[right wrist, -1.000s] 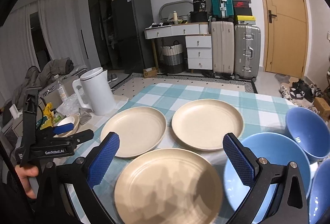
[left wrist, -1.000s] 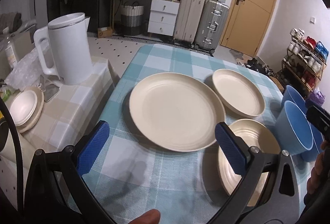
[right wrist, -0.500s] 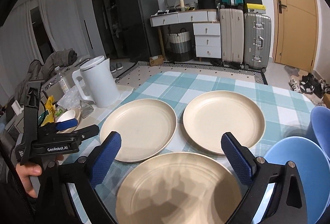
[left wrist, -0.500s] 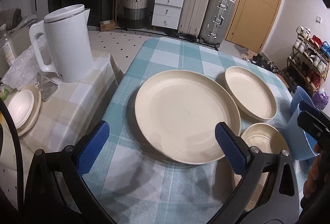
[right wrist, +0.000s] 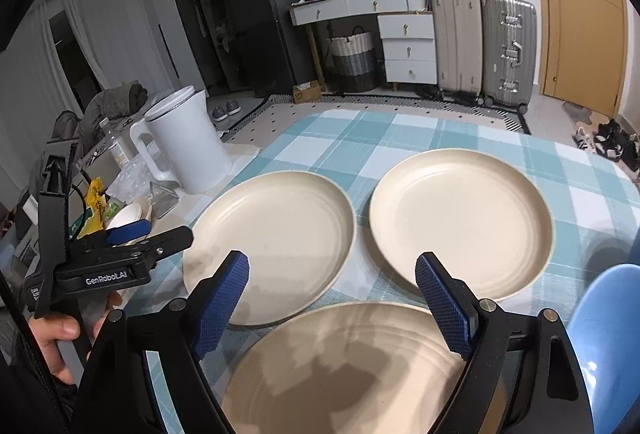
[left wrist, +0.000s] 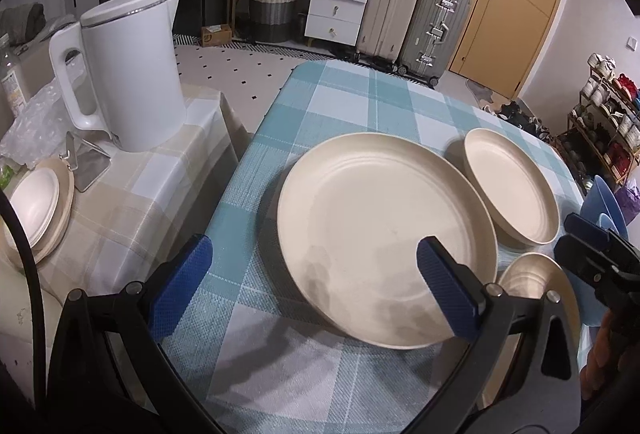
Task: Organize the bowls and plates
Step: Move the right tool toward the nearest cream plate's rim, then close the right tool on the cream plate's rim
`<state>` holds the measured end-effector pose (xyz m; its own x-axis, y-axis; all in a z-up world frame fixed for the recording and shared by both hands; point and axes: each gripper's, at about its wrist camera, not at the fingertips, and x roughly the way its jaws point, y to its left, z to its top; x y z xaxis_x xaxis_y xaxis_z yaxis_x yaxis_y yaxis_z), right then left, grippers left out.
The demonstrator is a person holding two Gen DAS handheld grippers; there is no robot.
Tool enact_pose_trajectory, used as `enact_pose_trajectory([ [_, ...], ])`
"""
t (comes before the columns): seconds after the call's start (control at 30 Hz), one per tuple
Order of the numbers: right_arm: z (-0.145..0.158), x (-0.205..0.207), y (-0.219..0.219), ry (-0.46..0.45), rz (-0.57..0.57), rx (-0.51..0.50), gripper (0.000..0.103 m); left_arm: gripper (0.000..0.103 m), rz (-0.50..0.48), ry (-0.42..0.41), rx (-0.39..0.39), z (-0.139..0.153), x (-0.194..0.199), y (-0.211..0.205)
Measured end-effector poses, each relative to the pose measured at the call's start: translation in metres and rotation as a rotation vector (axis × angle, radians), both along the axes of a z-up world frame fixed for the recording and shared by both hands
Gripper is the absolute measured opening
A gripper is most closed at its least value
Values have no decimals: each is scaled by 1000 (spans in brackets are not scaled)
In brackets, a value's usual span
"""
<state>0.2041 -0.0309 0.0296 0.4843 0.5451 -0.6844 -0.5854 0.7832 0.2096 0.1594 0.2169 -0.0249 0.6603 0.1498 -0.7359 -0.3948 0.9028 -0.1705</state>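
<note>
Three cream plates lie on the blue checked tablecloth [left wrist: 352, 102]. My left gripper [left wrist: 314, 290] hangs open over the near edge of the big left plate [left wrist: 384, 230], with nothing between its fingers. The second plate [left wrist: 508, 186] lies beyond it and the third plate [left wrist: 536, 286] to the right. In the right wrist view, my right gripper [right wrist: 332, 302] is closing its jaws above the far rim of the nearest plate [right wrist: 340, 366], and the pads touch nothing. The left plate [right wrist: 272, 246] and right plate [right wrist: 460, 218] lie ahead. A blue bowl [right wrist: 608, 334] sits at the right.
A white kettle [left wrist: 128, 74] stands on a beige checked side table [left wrist: 132, 194] to the left, with a small white dish [left wrist: 36, 206] near it. A hand holds the left gripper [right wrist: 160, 234] by that table. More blue bowls [left wrist: 600, 198] stand at the right edge.
Both grippers have moved forward and down toward the plates, which now look larger. The right gripper's jaws have narrowed somewhat.
</note>
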Motion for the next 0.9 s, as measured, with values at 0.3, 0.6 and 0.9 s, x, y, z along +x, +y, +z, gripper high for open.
enact_pose_trajectory([
  [0.3,-19,13,21,41,31,-35,77,92,10,34,-21,-16,13,7],
  [0.6,-37,31,33,100,46,-36,67,77,0,61,-44,-28,20,8],
  [0.9,-48,42,39,132,38,-46,53,56,-2,77,-53,-33,22,11],
])
